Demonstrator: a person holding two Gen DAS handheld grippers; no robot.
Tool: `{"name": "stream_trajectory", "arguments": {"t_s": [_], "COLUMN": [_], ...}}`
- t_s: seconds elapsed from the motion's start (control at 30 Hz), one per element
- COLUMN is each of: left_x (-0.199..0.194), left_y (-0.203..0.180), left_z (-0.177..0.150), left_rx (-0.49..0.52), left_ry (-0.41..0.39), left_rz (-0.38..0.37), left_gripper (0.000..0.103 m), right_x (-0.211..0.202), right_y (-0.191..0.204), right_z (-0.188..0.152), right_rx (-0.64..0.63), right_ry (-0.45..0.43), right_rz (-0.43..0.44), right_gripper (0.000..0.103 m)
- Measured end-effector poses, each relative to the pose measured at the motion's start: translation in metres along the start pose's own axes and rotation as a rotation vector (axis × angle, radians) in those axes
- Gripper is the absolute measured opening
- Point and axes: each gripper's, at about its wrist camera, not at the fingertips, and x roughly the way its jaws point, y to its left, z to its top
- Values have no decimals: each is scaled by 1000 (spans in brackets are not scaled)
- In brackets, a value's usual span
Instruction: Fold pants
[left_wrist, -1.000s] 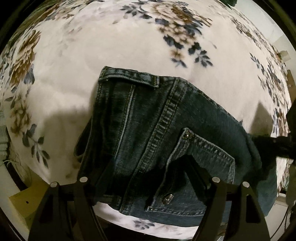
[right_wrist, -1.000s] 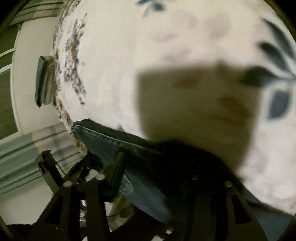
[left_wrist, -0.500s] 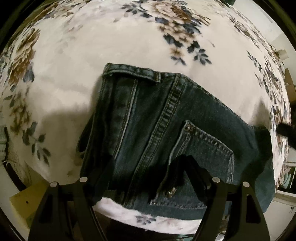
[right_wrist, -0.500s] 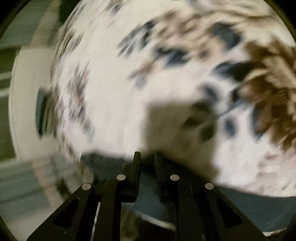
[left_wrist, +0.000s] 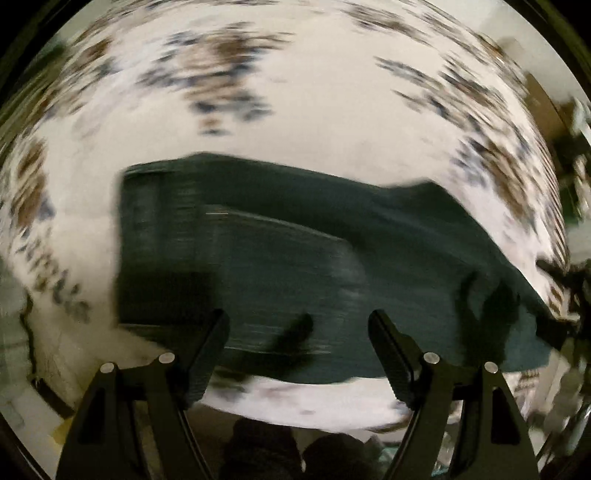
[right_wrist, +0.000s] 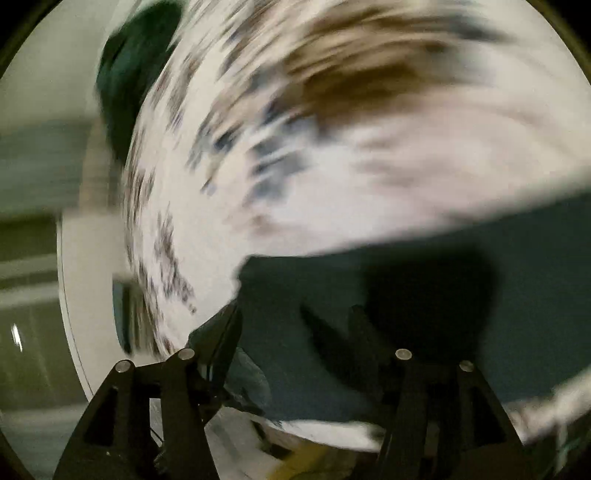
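Folded dark blue jeans (left_wrist: 295, 251) lie on a white cloth with a floral print (left_wrist: 314, 122). Both views are blurred by motion. My left gripper (left_wrist: 297, 325) is open and empty, its fingers spread above the near edge of the jeans. My right gripper (right_wrist: 314, 325) is open and empty too, over one end of the jeans (right_wrist: 424, 295), which run off to the right in that view. My right gripper also shows faintly at the far right of the left wrist view (left_wrist: 565, 273).
The floral surface's edge (right_wrist: 140, 236) drops off at the left of the right wrist view, with a dark object (right_wrist: 129, 74) beyond it and pale floor or wall behind. The near edge of the surface (left_wrist: 314, 402) lies just under my left gripper.
My right gripper was shut half a second ago and is now open, and it swung over the jeans' end. My left gripper pulled back and turned, so the jeans look lower and wider.
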Motion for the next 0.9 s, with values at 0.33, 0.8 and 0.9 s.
{"name": "stream_trajectory", "arguments": {"t_s": [0.33,0.8,0.9], "left_x": [72,128,130], "left_y": [-148,-190,-190], "left_z": [-15,-7,-3], "left_rx": [196,227,188], "left_ry": [149,175,168], "left_rz": [-93,58,74], "left_gripper": [76,103,103], "right_x": [-206,-231,-229], "right_y": [-311,-420,-422], "right_z": [12,98,112], "right_rx": [516,495,481], "right_ry": [-473,-669,-686], "right_rz": [-33,267,281], "right_gripper": [62,61,58]}}
